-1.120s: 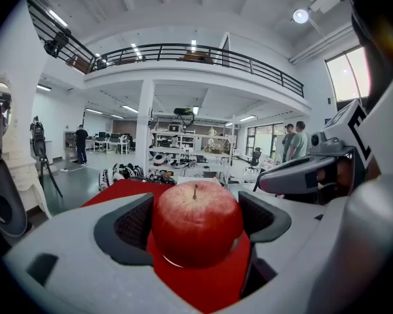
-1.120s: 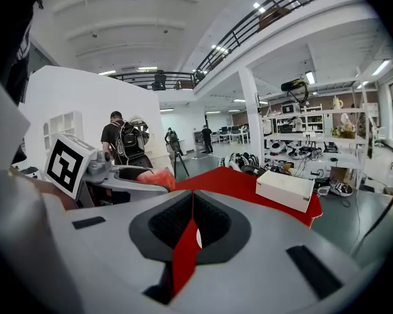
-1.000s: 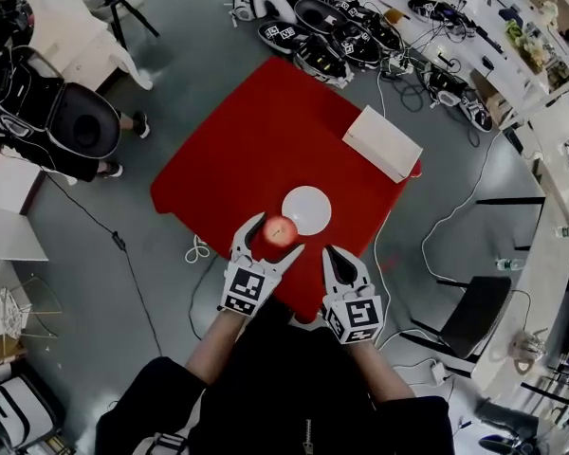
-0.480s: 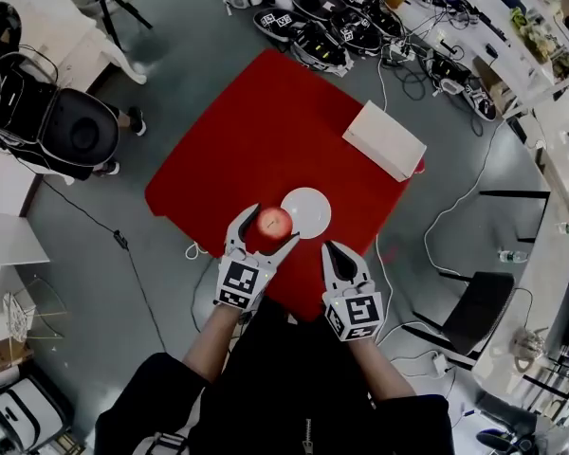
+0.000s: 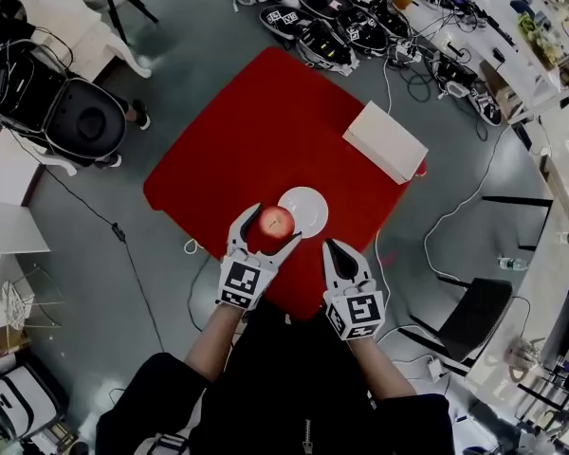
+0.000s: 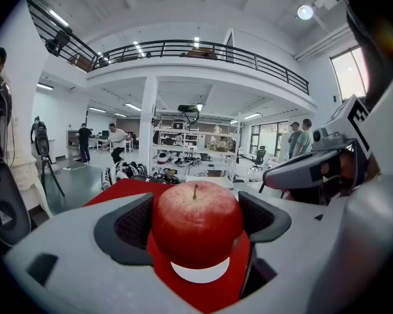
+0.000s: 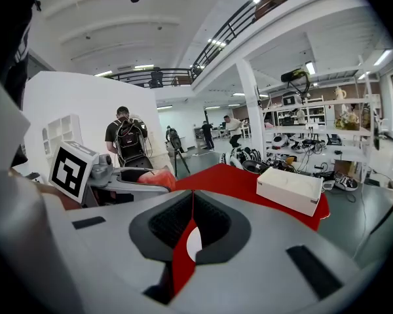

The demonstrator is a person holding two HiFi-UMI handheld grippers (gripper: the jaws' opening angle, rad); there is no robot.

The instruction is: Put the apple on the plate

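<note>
A red apple (image 5: 276, 222) (image 6: 196, 224) sits clamped between the jaws of my left gripper (image 5: 266, 226) (image 6: 195, 222), held in the air above the near part of the red table (image 5: 266, 131). The white plate (image 5: 303, 211) lies just right of and beyond the apple; in the left gripper view a sliver of the plate (image 6: 198, 273) shows below the fruit. My right gripper (image 5: 336, 253) (image 7: 192, 224) hovers near the table's front edge, right of the plate, its jaws shut with nothing between them. Through their narrow slit a bit of the plate (image 7: 192, 243) shows.
A white box (image 5: 384, 141) (image 7: 292, 187) rests at the table's right edge. Helmets and cables (image 5: 332, 27) litter the floor beyond the table. A black chair (image 5: 76, 121) stands at the left, another chair (image 5: 469, 316) at the right. People (image 6: 116, 140) stand in the hall far off.
My left gripper has carried the apple slightly forward and up, closer to the plate's left rim. The right gripper has hardly moved.
</note>
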